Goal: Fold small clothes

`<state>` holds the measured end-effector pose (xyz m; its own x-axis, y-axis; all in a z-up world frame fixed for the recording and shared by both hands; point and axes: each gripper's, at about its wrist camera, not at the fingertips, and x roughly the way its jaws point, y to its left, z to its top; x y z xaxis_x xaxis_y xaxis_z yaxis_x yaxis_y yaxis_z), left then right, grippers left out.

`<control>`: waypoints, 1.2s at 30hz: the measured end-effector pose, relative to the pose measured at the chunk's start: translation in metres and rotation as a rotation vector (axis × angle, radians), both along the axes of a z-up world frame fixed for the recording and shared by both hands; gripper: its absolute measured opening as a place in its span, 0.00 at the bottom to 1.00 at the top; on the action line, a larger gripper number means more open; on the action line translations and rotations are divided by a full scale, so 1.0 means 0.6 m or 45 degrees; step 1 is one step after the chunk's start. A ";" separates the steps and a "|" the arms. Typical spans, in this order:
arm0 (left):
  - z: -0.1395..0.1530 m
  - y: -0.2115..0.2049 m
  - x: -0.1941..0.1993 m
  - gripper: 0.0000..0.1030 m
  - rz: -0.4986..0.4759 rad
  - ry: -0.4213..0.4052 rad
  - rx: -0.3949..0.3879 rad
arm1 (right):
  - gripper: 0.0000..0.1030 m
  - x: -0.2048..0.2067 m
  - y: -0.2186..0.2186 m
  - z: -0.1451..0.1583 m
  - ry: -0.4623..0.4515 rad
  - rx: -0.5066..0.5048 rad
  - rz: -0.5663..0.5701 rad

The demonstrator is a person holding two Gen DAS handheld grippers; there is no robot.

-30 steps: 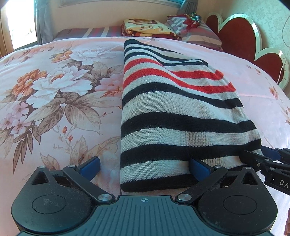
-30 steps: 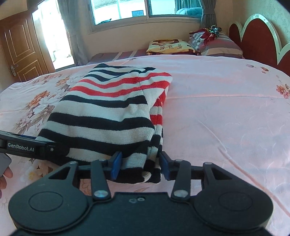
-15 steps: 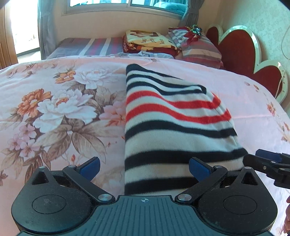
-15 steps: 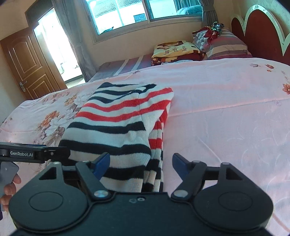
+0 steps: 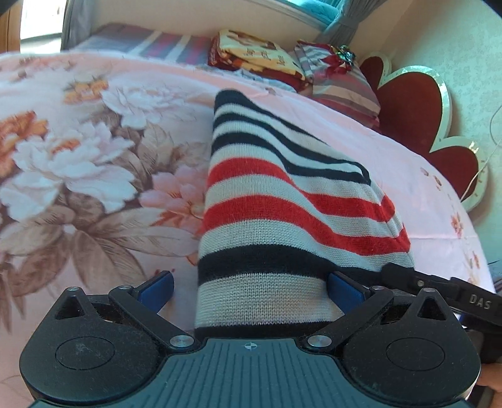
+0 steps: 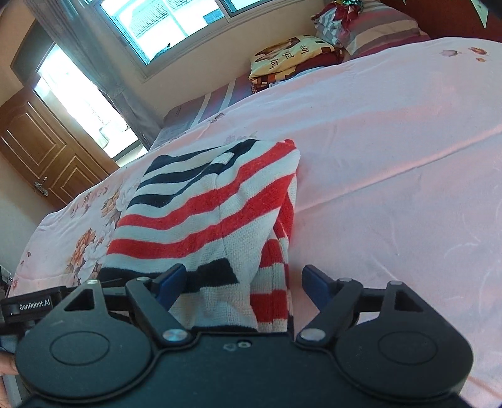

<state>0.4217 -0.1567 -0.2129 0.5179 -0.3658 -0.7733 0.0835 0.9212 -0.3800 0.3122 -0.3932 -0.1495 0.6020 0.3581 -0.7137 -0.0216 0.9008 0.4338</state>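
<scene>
The folded striped sweater lies on the pink floral bedspread, its navy, white and red bands running across it. Its near end is cut off behind both gripper bodies, so the hem cannot be seen in either view. The left gripper has its jaws spread wide, with the near end of the sweater lying between the blue pads; whether the right-hand pad touches the knit cannot be told. The right gripper stands with jaws wide after just opening, and the sweater's layered right edge lies loose between them, clear of the right-hand pad. Pillows and a folded blanket sit at the far side.
</scene>
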 end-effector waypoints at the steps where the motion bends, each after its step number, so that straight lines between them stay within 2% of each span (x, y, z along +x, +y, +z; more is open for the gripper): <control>1: -0.004 -0.001 0.003 1.00 -0.006 -0.003 -0.010 | 0.78 0.004 0.001 -0.004 -0.002 0.008 0.003; 2: -0.005 -0.005 0.005 1.00 -0.019 -0.012 -0.003 | 0.78 0.007 0.003 -0.006 -0.009 0.013 0.011; 4: -0.005 -0.015 0.009 1.00 -0.037 -0.020 0.008 | 0.71 0.015 0.006 -0.010 -0.018 0.019 0.024; 5: -0.004 -0.020 0.011 0.95 -0.041 -0.021 0.005 | 0.63 0.018 0.006 -0.011 -0.013 0.034 0.023; 6: -0.001 -0.025 0.012 0.88 -0.053 -0.022 -0.009 | 0.60 0.019 0.007 -0.009 -0.014 0.037 0.022; 8: 0.004 -0.029 0.009 0.87 -0.052 -0.035 0.014 | 0.55 0.017 0.008 -0.004 -0.028 0.014 0.049; 12: -0.005 -0.026 0.019 0.89 -0.069 -0.042 -0.005 | 0.58 0.026 -0.001 -0.011 -0.013 0.051 0.067; 17: -0.003 -0.037 0.022 0.89 -0.061 -0.048 0.032 | 0.58 0.026 0.017 -0.011 -0.042 -0.022 0.064; 19: 0.003 -0.038 0.019 0.85 -0.058 -0.046 0.044 | 0.56 0.025 0.020 -0.004 -0.025 -0.031 0.046; 21: 0.015 -0.042 0.012 0.75 -0.067 -0.069 0.078 | 0.45 0.018 0.035 0.013 -0.054 -0.093 0.057; 23: 0.020 -0.046 0.010 0.74 -0.083 -0.089 0.111 | 0.44 0.019 0.043 0.013 -0.061 -0.141 0.074; 28: 0.024 -0.049 0.008 0.72 -0.072 -0.094 0.129 | 0.44 0.020 0.041 0.008 -0.050 -0.107 0.028; 30: 0.035 -0.053 -0.001 0.65 -0.081 -0.121 0.156 | 0.38 0.011 0.041 0.018 -0.082 -0.073 0.016; 36: 0.062 -0.052 -0.022 0.60 -0.095 -0.167 0.180 | 0.34 -0.006 0.045 0.041 -0.111 -0.018 0.011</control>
